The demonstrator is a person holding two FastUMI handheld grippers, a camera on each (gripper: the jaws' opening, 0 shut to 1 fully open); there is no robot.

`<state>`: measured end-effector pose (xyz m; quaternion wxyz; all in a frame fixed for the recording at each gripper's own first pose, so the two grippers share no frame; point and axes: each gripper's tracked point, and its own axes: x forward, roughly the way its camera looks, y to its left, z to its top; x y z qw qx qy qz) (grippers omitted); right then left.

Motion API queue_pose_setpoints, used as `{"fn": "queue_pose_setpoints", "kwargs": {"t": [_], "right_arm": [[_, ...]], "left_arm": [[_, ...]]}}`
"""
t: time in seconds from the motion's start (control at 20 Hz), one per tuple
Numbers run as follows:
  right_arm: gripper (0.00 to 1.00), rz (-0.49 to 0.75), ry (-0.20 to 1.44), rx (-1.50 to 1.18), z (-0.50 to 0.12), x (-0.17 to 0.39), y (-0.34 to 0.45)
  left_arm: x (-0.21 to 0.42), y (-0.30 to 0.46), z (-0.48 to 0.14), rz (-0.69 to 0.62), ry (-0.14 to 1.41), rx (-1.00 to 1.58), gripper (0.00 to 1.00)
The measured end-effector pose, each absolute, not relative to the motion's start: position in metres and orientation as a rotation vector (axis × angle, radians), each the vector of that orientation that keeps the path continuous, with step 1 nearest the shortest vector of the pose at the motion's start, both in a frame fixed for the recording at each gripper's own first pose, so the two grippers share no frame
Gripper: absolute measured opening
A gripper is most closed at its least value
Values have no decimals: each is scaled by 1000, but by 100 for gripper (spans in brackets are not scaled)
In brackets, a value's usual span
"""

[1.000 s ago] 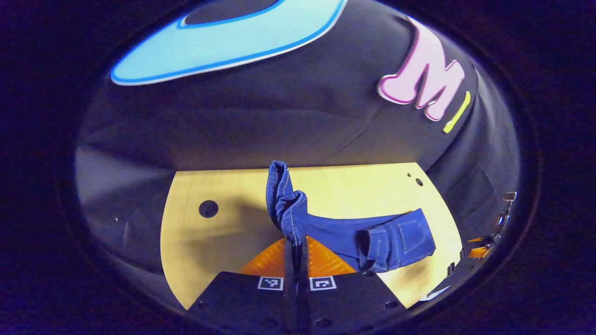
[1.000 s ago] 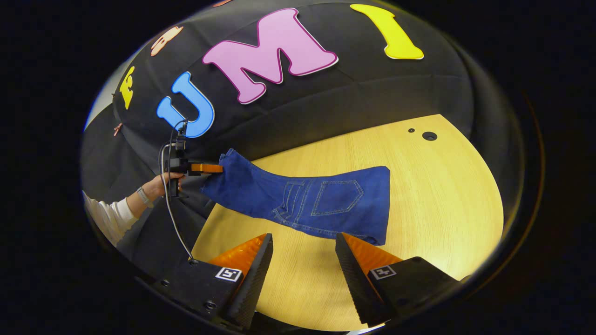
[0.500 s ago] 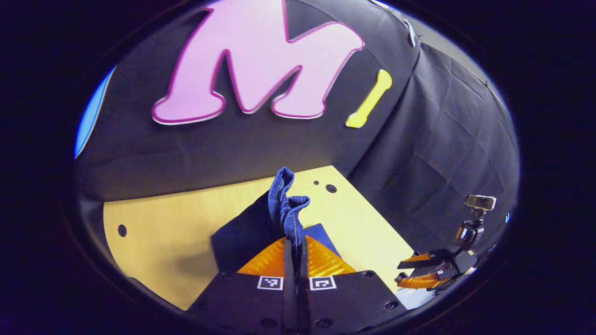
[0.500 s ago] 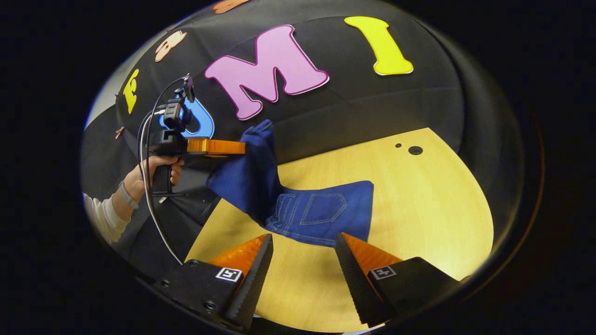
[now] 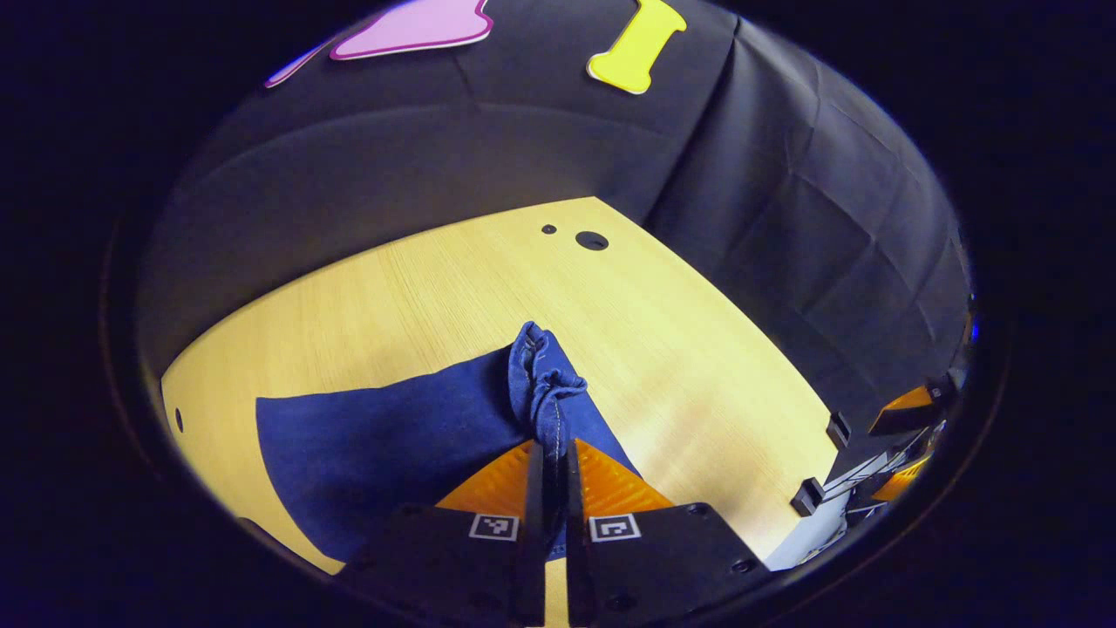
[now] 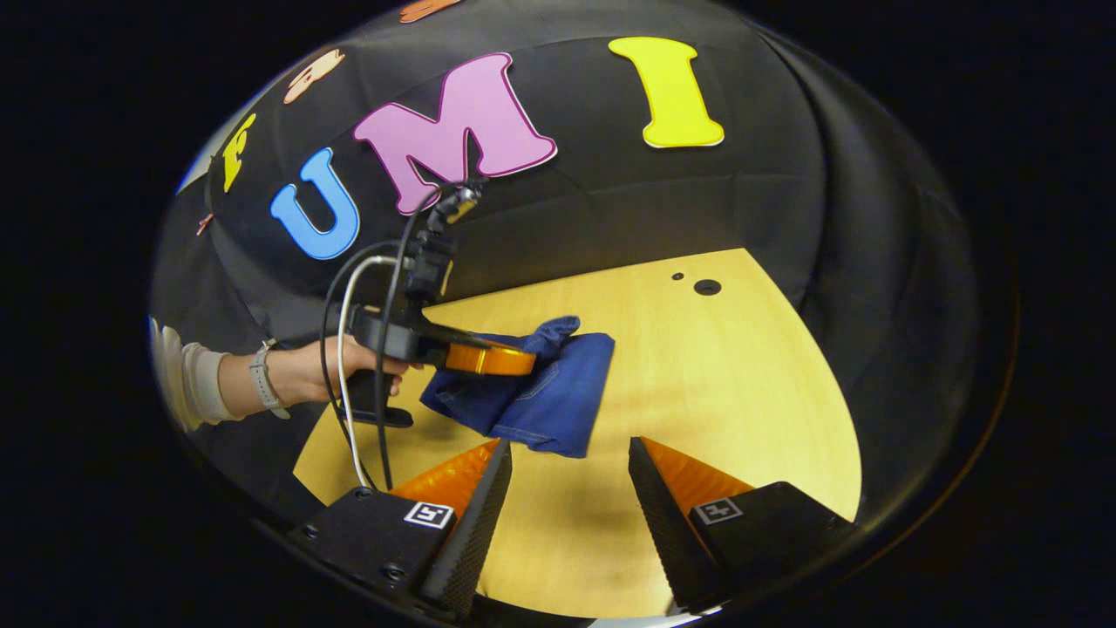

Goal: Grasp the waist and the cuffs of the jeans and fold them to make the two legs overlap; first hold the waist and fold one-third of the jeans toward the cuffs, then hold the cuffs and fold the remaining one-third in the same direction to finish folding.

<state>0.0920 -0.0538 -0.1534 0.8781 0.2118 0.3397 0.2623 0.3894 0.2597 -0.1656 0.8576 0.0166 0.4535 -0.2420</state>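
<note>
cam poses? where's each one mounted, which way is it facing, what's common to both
Left gripper view: rides the left gripper, looking down its shut fingers at pinched jeans and table.
Right gripper view: rides the open right gripper, facing the table, jeans, and a hand holding the left gripper.
Shared: jeans, table, left gripper.

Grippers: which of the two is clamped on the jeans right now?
The left gripper: its fingers are closed on a bunched end of the jeans. The right gripper is open, over bare table.
</note>
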Motion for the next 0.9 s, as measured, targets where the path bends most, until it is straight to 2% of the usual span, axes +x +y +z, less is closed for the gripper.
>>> {"fn": "queue_pose_setpoints", "kwargs": {"t": [0.05, 0.1, 0.15, 0.2, 0.25, 0.3, 0.35, 0.55, 0.8, 0.9], "right_arm": [[83, 545, 709, 420, -158, 95, -60], [84, 546, 707, 402, -161, 99, -65], [84, 550, 705, 396, -162, 101, -66], [84, 555, 697, 395, -160, 103, -67], [84, 556, 686, 393, -157, 106, -68], [84, 551, 674, 391, -154, 108, -70], [84, 545, 655, 391, -149, 109, -69], [84, 505, 534, 363, -110, 104, -68], [84, 425, 325, 290, -18, 59, -67], [84, 350, 243, 279, 23, 35, -71]], "left_arm": [[387, 250, -172, -510, 945, 21, 17], [385, 242, -176, -505, 944, 15, 47], [378, 234, -179, -501, 928, 9, 68], [378, 230, -176, -500, 904, 1, 78], [378, 228, -166, -499, 868, -10, 82], [379, 231, -152, -493, 813, -11, 92], [380, 239, -134, -482, 748, -4, 96], [345, 293, -38, -400, 473, 72, 97], [229, 361, 46, -217, 285, 9, 96], [170, 392, 74, -129, 228, -11, 97]]}}
